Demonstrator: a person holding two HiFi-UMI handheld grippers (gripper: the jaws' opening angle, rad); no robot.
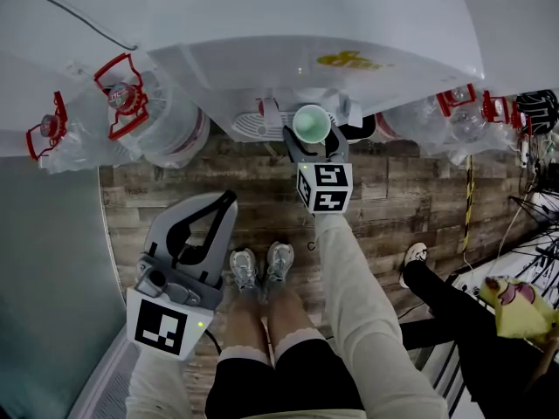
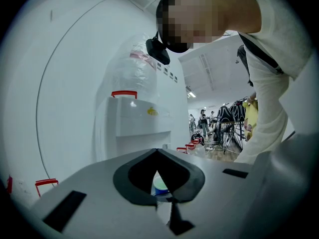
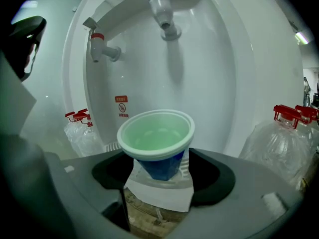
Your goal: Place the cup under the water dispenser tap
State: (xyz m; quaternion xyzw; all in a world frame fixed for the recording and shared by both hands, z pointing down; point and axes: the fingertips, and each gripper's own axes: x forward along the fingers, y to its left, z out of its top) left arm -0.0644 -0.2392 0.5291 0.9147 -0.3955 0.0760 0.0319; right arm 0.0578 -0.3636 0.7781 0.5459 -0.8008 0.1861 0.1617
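Because the cup [image 3: 155, 133] was seen upright on the drip tray [image 3: 164, 195], the step in hand was judged to be the release and withdrawal.

Nearest the body, at seven o'clock in the head view, the left gripper [image 1: 229, 201] was held back. Its jaws were closed tip to tip with nothing between them, and it was judged best kept idle there.

Further out, at twelve o'clock from the shoes [image 1: 262, 264], the right gripper [image 3: 158, 158] was seen with its jaws spread wide around the cup. A strip of tray grid could be made out between the blue wall and the pad at three o'clock. The pads were therefore judged not to be pressing, and the cup was taken to stand by its own weight.

The white rim flared out over the jaws, so a lift was judged likely to catch it. A level pull straight back toward six o'clock, without any roll, was thought safest, since so light a cup would tip easily.

Beyond the cup, the clear tap [image 3: 164, 19] was seen at about twelve o'clock above its mouth, and a red-handled tap [image 3: 102, 48] at ten o'clock. Whether the mouth lay squarely beneath the spout front to back could not be settled, and a check before withdrawing was advised.
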